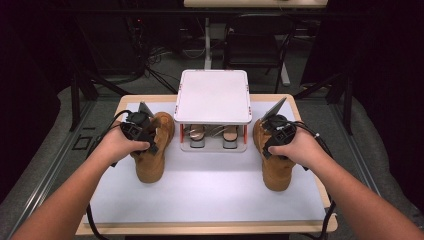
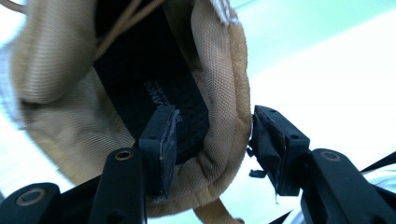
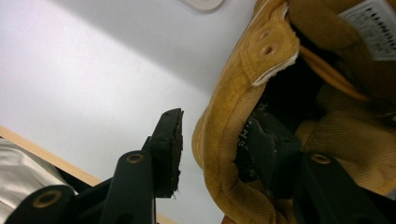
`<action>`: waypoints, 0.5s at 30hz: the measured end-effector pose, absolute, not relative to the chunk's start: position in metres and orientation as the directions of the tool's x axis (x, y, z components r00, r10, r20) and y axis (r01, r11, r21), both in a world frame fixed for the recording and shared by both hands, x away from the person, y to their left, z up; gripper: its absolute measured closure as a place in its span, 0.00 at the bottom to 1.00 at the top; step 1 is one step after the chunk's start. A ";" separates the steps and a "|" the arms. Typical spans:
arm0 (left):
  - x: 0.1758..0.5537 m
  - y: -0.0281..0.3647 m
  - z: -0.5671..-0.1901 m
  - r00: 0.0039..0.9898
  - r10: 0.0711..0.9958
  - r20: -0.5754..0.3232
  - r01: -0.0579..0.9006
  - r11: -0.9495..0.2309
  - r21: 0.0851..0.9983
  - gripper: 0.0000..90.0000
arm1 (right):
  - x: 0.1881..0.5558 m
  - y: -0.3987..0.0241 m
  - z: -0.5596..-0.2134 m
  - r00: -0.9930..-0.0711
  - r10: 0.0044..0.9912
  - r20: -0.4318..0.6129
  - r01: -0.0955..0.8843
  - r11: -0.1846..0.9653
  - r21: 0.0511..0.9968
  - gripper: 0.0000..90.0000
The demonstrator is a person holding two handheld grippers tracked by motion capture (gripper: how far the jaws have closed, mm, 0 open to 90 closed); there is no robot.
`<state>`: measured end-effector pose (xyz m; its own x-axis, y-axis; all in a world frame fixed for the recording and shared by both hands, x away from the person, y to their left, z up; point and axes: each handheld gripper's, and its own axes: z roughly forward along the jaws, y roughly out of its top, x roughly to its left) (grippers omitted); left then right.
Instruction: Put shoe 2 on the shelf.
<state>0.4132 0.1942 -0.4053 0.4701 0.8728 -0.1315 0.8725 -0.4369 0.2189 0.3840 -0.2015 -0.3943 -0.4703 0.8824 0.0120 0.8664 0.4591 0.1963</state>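
Observation:
Two tan work boots stand on the white mat, the left boot (image 1: 150, 162) and the right boot (image 1: 277, 170). My left gripper (image 1: 150, 134) is at the left boot's collar. In the left gripper view the left gripper (image 2: 218, 144) straddles the collar's padded rim (image 2: 224, 116), one jaw inside over the black insole, the other outside, without squeezing it. My right gripper (image 1: 272, 136) is at the right boot's collar. In the right gripper view the right gripper (image 3: 219, 144) also straddles the rim (image 3: 219, 126), with a gap at the outer jaw. Both stand open.
A small white two-level rack (image 1: 212, 97) stands at the back middle between the boots, with a pair of shoes (image 1: 197, 135) on its lower level. The mat (image 1: 210, 190) covers a wooden table (image 1: 200, 229). Chairs and cables lie beyond the table.

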 end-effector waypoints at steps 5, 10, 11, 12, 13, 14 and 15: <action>0.412 0.197 -0.396 0.476 0.873 -0.109 0.866 -0.444 0.232 0.55 | 0.384 -0.201 -0.387 -0.465 0.885 0.007 0.865 0.452 0.216 0.60; 0.412 0.202 -0.388 0.475 0.874 -0.102 0.865 -0.442 0.238 0.56 | 0.385 -0.203 -0.379 -0.467 0.884 0.021 0.861 0.449 0.237 0.59; 0.412 0.203 -0.386 0.470 0.877 -0.098 0.866 -0.438 0.240 0.56 | 0.386 -0.203 -0.376 -0.461 0.887 0.015 0.865 0.445 0.234 0.59; 0.413 0.204 -0.384 0.470 0.877 -0.099 0.867 -0.437 0.240 0.56 | 0.386 -0.204 -0.375 -0.463 0.886 0.015 0.864 0.447 0.232 0.59; 0.413 0.204 -0.384 0.470 0.877 -0.099 0.867 -0.437 0.240 0.56 | 0.386 -0.204 -0.373 -0.461 0.887 0.012 0.865 0.447 0.228 0.59; 0.413 0.207 -0.382 0.465 0.880 -0.098 0.868 -0.431 0.247 0.56 | 0.387 -0.205 -0.372 -0.458 0.889 0.010 0.866 0.444 0.229 0.59; 0.413 0.208 -0.381 0.464 0.881 -0.094 0.868 -0.431 0.248 0.56 | 0.387 -0.205 -0.372 -0.451 0.892 0.007 0.867 0.436 0.239 0.59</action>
